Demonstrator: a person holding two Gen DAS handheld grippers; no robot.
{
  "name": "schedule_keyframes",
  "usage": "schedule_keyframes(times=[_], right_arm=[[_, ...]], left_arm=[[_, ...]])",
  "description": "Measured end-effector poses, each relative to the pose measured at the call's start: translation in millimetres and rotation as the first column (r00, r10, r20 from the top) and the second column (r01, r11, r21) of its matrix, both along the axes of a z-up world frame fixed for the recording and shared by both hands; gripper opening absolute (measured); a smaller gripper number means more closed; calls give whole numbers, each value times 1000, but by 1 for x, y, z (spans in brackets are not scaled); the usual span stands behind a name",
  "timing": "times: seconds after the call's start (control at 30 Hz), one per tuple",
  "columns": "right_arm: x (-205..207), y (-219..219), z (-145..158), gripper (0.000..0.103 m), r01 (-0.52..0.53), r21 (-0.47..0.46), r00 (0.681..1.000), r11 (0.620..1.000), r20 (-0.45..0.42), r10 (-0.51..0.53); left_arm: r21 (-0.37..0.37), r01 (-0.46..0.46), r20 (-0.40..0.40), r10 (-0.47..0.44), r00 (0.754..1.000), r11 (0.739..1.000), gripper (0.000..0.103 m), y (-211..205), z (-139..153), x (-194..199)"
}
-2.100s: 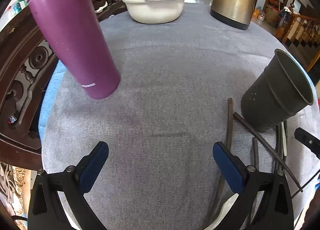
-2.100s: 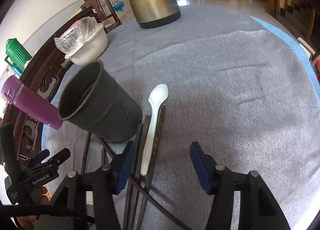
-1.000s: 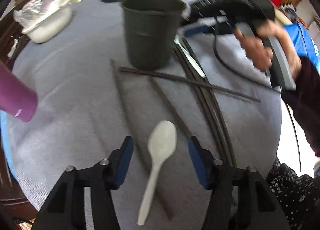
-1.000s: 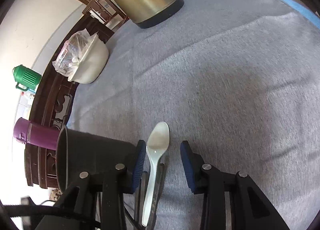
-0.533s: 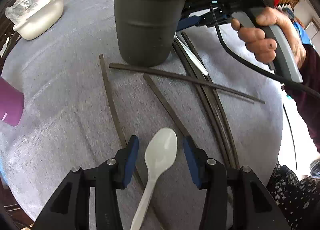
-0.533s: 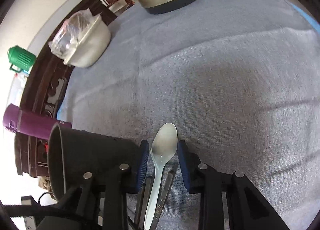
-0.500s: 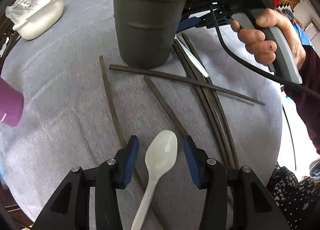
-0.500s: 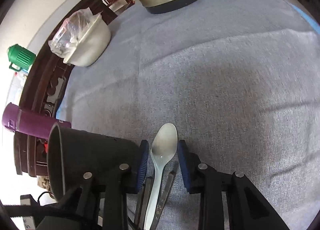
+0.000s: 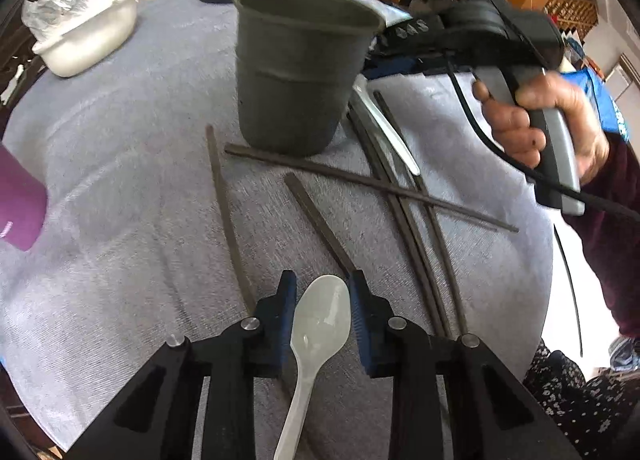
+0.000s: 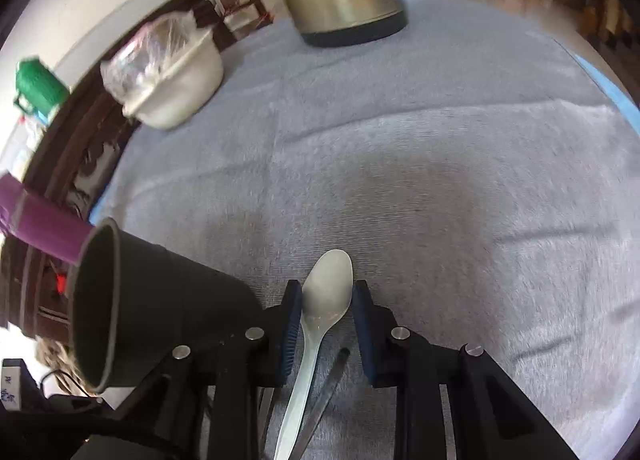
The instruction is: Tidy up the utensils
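Presently two glossy white plastic spoons on a nubby grey cloth (image 9: 120, 164). Left gripper (image 9: 322, 302): jaws closing, blue ribbed pads against the bowl of one spoon (image 9: 320, 320). Right gripper (image 10: 326, 308): jaws closing likewise on the other spoon (image 10: 326, 292). Matte dark tapered cup (image 9: 298, 80) upright, thin dark chopsticks (image 9: 360, 180) scattered beside it. Left view alone shows the hand (image 9: 540, 128) on the right handle; right view alone shows a green jug (image 10: 38, 88)

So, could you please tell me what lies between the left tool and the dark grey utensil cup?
Dark chopsticks on grey cloth, seen in the left wrist view.
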State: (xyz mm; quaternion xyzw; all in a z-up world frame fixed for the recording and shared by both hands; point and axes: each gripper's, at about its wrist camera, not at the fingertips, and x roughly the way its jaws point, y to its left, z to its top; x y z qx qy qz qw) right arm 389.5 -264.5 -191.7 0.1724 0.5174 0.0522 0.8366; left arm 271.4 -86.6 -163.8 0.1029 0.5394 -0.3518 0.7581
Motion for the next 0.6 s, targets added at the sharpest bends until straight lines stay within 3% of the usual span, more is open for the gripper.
schedule_keyframes(times=[0.03, 0.1, 0.27, 0.43, 0.6], right_arm=[[-4, -4, 3, 27, 14, 11, 1000, 1000, 15, -15], [-16, -15, 13, 4, 46, 42, 997, 998, 58, -48], [-38, -21, 37, 5, 89, 57, 981, 994, 170, -98], [-34, -17, 31, 9, 64, 76, 990, 995, 123, -73], [-20, -16, 17, 13, 9, 108, 998, 994, 67, -16]], left_arm=[[-13, -13, 9, 13, 1000, 1000, 28, 4, 5, 1], [-36, -42, 25, 43, 999, 998, 28, 12, 16, 4], [-134, -133, 88, 146, 985, 982, 28, 40, 51, 16], [-212, -207, 92, 231, 969, 955, 28, 59, 75, 20], [-274, -267, 53, 291, 955, 924, 28, 78, 78, 18]])
